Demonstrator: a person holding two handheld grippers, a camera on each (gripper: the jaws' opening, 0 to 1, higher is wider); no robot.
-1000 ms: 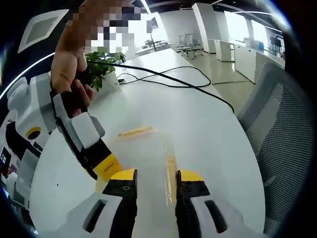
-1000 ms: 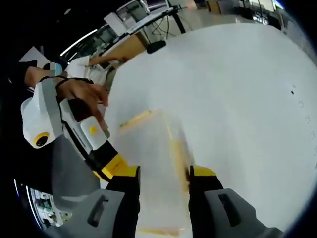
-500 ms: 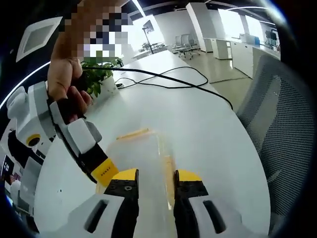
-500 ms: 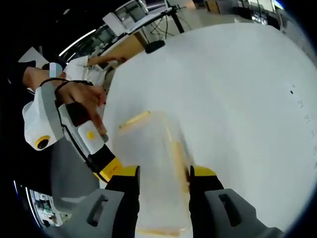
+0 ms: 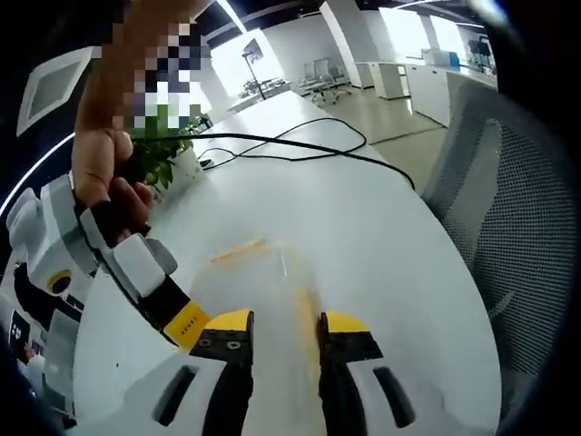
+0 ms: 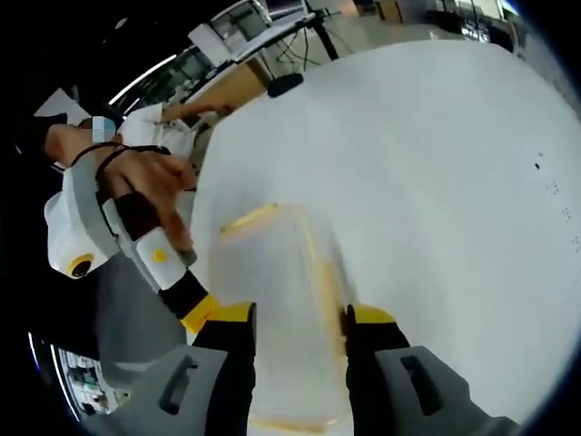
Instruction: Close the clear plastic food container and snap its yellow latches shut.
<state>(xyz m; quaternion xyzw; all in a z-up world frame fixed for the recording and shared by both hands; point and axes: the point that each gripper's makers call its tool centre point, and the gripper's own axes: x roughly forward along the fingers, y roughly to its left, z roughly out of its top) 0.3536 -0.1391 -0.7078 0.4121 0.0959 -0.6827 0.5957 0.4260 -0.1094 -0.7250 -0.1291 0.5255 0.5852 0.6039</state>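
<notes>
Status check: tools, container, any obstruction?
Both tools open, straddling clear container. Yellow latch at far end. Table white; nothing blocking.

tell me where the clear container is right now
In the right gripper view the clear container sits on the white table, just ahead of and between the right gripper jaws, with the left gripper at its left edge.

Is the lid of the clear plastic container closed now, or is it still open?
Cannot tell. The clear plastic food container lies blurred on the white table between the right tool's jaws; its lid seam and yellow latches are indistinct.
</notes>
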